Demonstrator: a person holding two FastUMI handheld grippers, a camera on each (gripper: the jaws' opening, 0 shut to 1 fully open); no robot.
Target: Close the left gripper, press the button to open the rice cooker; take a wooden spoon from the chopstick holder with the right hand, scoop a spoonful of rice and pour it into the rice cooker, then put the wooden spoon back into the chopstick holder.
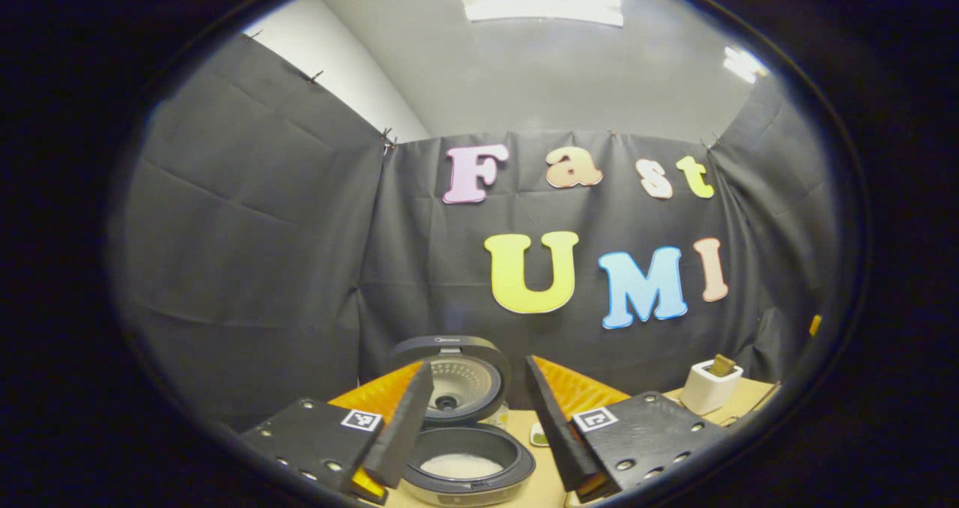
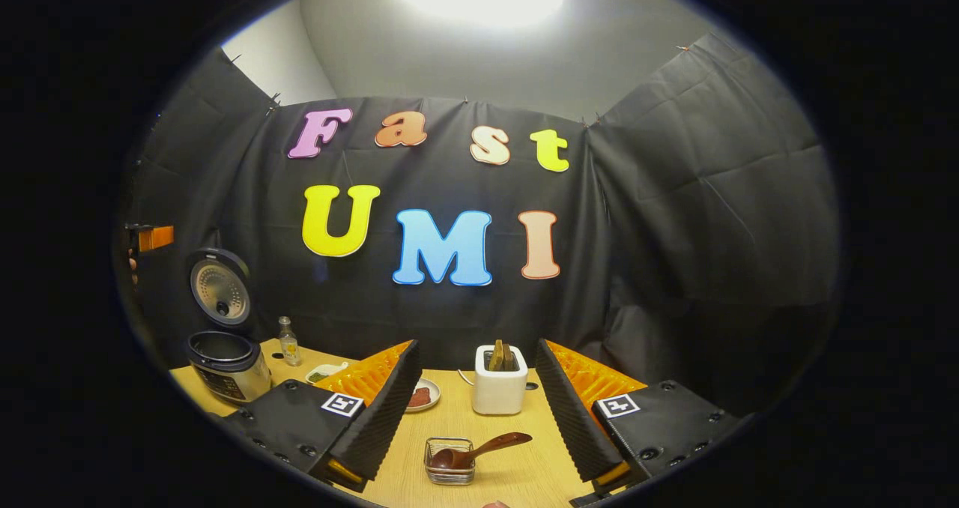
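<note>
The rice cooker point(image 1: 464, 467) stands open just below my left gripper point(image 1: 479, 363), its lid point(image 1: 453, 377) upright and white rice in the pot. The left gripper is open and holds nothing. In the right gripper view the cooker point(image 2: 227, 369) sits at the far left with its lid point(image 2: 219, 291) up. The white chopstick holder point(image 2: 500, 389) stands straight ahead of my right gripper point(image 2: 477, 345), which is open and empty. A wooden spoon point(image 2: 491, 443) lies on the table between its fingers, its bowl resting in a small square container point(image 2: 449, 463). The holder point(image 1: 708, 388) also appears at the right of the left gripper view.
A small glass bottle point(image 2: 287, 341) stands beside the cooker. Two small dishes point(image 2: 423, 395) point(image 2: 326, 373) sit on the wooden table point(image 2: 517, 478) behind the left finger. Black cloth walls close in the back and both sides.
</note>
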